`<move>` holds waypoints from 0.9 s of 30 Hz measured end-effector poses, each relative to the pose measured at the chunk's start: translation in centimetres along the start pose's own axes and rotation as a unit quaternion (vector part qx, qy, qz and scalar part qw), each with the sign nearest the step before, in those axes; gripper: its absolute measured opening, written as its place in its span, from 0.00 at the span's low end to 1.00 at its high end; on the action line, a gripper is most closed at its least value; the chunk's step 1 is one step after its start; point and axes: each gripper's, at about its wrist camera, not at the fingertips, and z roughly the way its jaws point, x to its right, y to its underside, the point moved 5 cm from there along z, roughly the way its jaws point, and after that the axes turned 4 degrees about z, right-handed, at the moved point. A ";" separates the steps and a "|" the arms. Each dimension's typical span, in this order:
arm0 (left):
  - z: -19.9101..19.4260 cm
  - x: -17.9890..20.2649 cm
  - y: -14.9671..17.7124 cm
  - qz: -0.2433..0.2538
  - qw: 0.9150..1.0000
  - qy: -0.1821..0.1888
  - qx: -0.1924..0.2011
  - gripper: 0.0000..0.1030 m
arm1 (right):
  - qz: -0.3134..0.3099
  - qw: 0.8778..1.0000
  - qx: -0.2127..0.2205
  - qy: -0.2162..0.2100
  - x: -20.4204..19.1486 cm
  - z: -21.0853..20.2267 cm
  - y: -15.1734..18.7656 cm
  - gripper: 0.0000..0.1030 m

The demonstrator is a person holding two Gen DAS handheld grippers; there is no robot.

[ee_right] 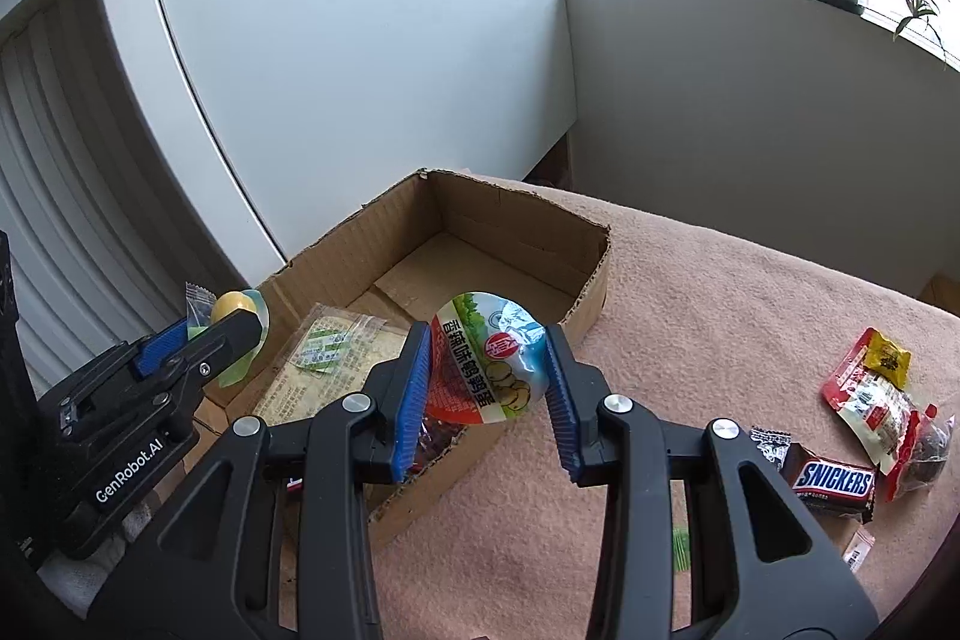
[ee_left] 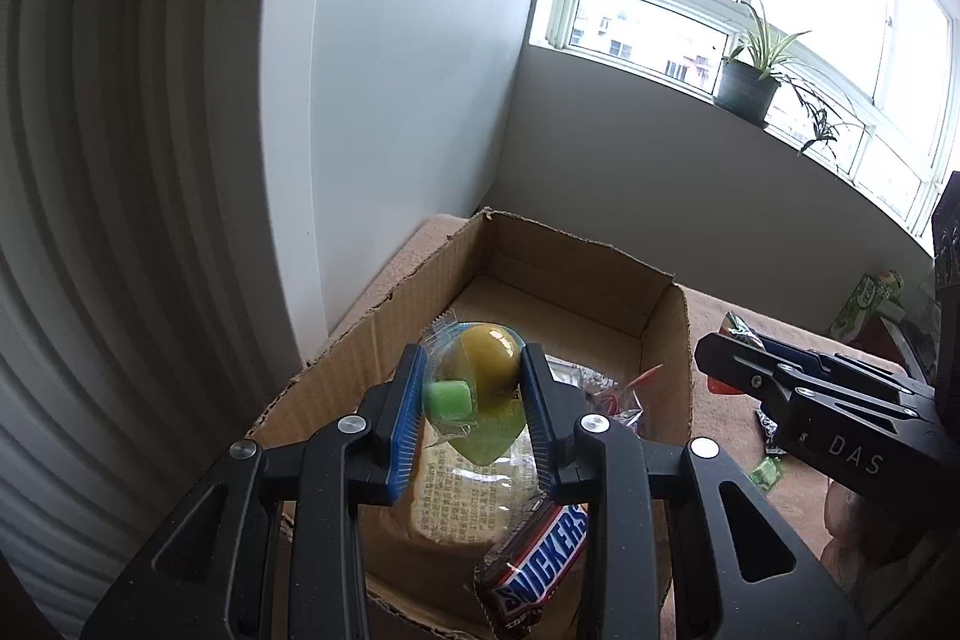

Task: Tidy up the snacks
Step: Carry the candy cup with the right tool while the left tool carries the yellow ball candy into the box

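Cardboard box (ee_left: 666,340) below, left claw (ee_left: 474,400) gripping jelly cup (ee_left: 480,364), right claw (ee_right: 489,388) gripping egg packet (ee_right: 486,358).

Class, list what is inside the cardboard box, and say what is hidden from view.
Inside the cardboard box: a flat clear packet and a Snickers bar. The tools and their held snacks cover part of the floor.

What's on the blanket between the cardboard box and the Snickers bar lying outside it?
Nothing: in the right wrist view, only bare pink blanket lies between the cardboard box and the Snickers bar.
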 end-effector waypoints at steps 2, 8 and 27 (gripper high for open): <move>0.2 -0.3 0.1 -0.001 1.000 -0.004 -0.003 0.29 | 0.003 1.000 -0.004 -0.005 -0.4 0.8 -0.3 0.37; 0.7 -1.1 0.7 -0.005 1.000 -0.009 -0.013 0.29 | -0.003 1.000 -0.008 -0.013 -1.7 2.2 -0.7 0.37; 0.6 -1.1 0.2 -0.013 1.000 -0.003 -0.004 0.64 | 0.011 0.999 0.036 0.023 0.8 -1.1 -1.2 0.86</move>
